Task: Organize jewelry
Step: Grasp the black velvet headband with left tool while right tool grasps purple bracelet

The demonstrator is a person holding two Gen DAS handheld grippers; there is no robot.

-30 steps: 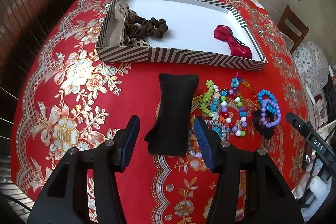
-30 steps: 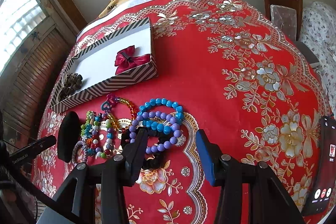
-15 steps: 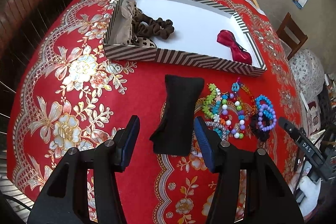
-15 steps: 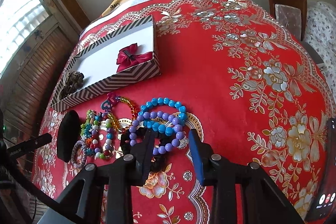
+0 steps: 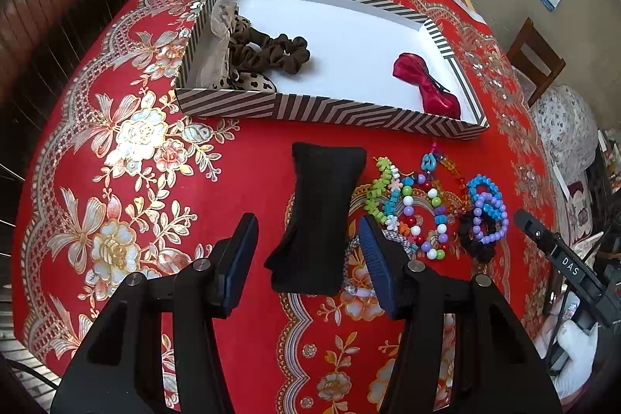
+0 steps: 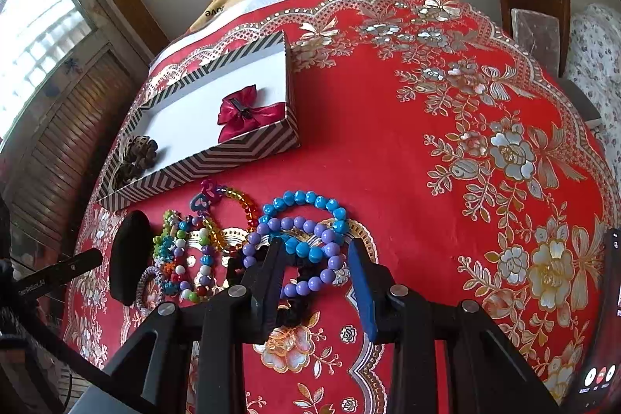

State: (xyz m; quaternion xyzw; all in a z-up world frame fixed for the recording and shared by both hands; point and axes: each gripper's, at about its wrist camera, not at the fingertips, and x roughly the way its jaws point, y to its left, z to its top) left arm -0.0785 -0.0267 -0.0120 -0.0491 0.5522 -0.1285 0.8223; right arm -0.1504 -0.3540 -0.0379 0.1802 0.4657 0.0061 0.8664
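Note:
A black velvet bracelet pillow [image 5: 316, 216] lies on the red tablecloth, its near end between the fingers of my open left gripper [image 5: 308, 239]. To its right lies a pile of bead bracelets [image 5: 419, 208]. In the right wrist view a purple bead bracelet [image 6: 306, 255] and a blue bead bracelet [image 6: 306, 216] overlap; my open right gripper [image 6: 316, 266] straddles the purple one's near side, above a black scrunchie [image 6: 295, 305]. The pillow [image 6: 128, 258] shows at left. A striped box [image 5: 322, 109] holds brown scrunchies [image 5: 268, 51] and a red bow [image 5: 425, 84].
A phone [image 6: 605, 328] lies at the table's right edge. A wooden chair [image 6: 531, 6] stands behind the table on the right. The other gripper's black bar [image 5: 555, 258] juts in at the right of the left wrist view.
My right gripper has moved forward and lower over the purple and blue bracelets and its jaws have narrowed somewhat. The left gripper has barely shifted, still around the pillow's end.

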